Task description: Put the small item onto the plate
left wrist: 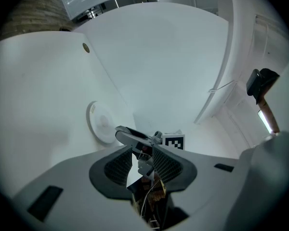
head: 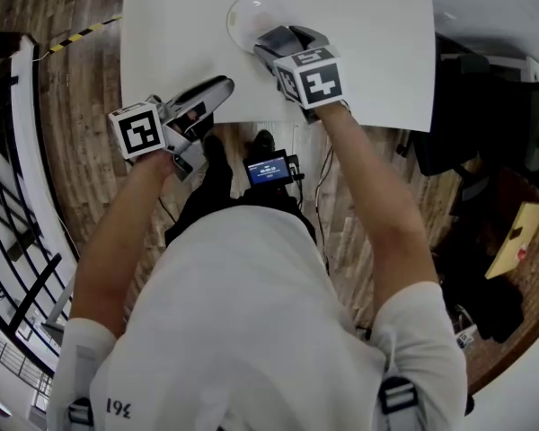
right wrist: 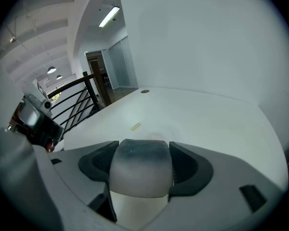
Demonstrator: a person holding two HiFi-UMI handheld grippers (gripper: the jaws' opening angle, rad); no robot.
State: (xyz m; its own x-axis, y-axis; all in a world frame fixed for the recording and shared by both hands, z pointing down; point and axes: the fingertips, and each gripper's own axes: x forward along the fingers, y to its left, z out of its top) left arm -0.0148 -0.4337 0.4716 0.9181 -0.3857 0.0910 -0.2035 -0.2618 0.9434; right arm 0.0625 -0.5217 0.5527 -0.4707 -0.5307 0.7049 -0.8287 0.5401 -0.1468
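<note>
A white plate (head: 245, 14) sits on the white table (head: 359, 25), toward its near side; it also shows in the left gripper view (left wrist: 102, 124). My right gripper (head: 269, 45) hovers at the plate's near rim, shut on a small rounded item (right wrist: 140, 170), grey on top and white below. That item is hidden in the head view. My left gripper (head: 217, 88) hangs at the table's front edge, left of the plate. Its jaws (left wrist: 142, 165) stand slightly apart with nothing between them. The right gripper (left wrist: 135, 137) and its marker cube (left wrist: 173, 142) show beyond them.
The table's front edge (head: 251, 121) runs just under both grippers, with wooden floor below. A small screen device (head: 269, 169) hangs at the person's waist. A black railing (right wrist: 77, 102) stands to the left. A small round grommet (left wrist: 85, 47) marks the tabletop.
</note>
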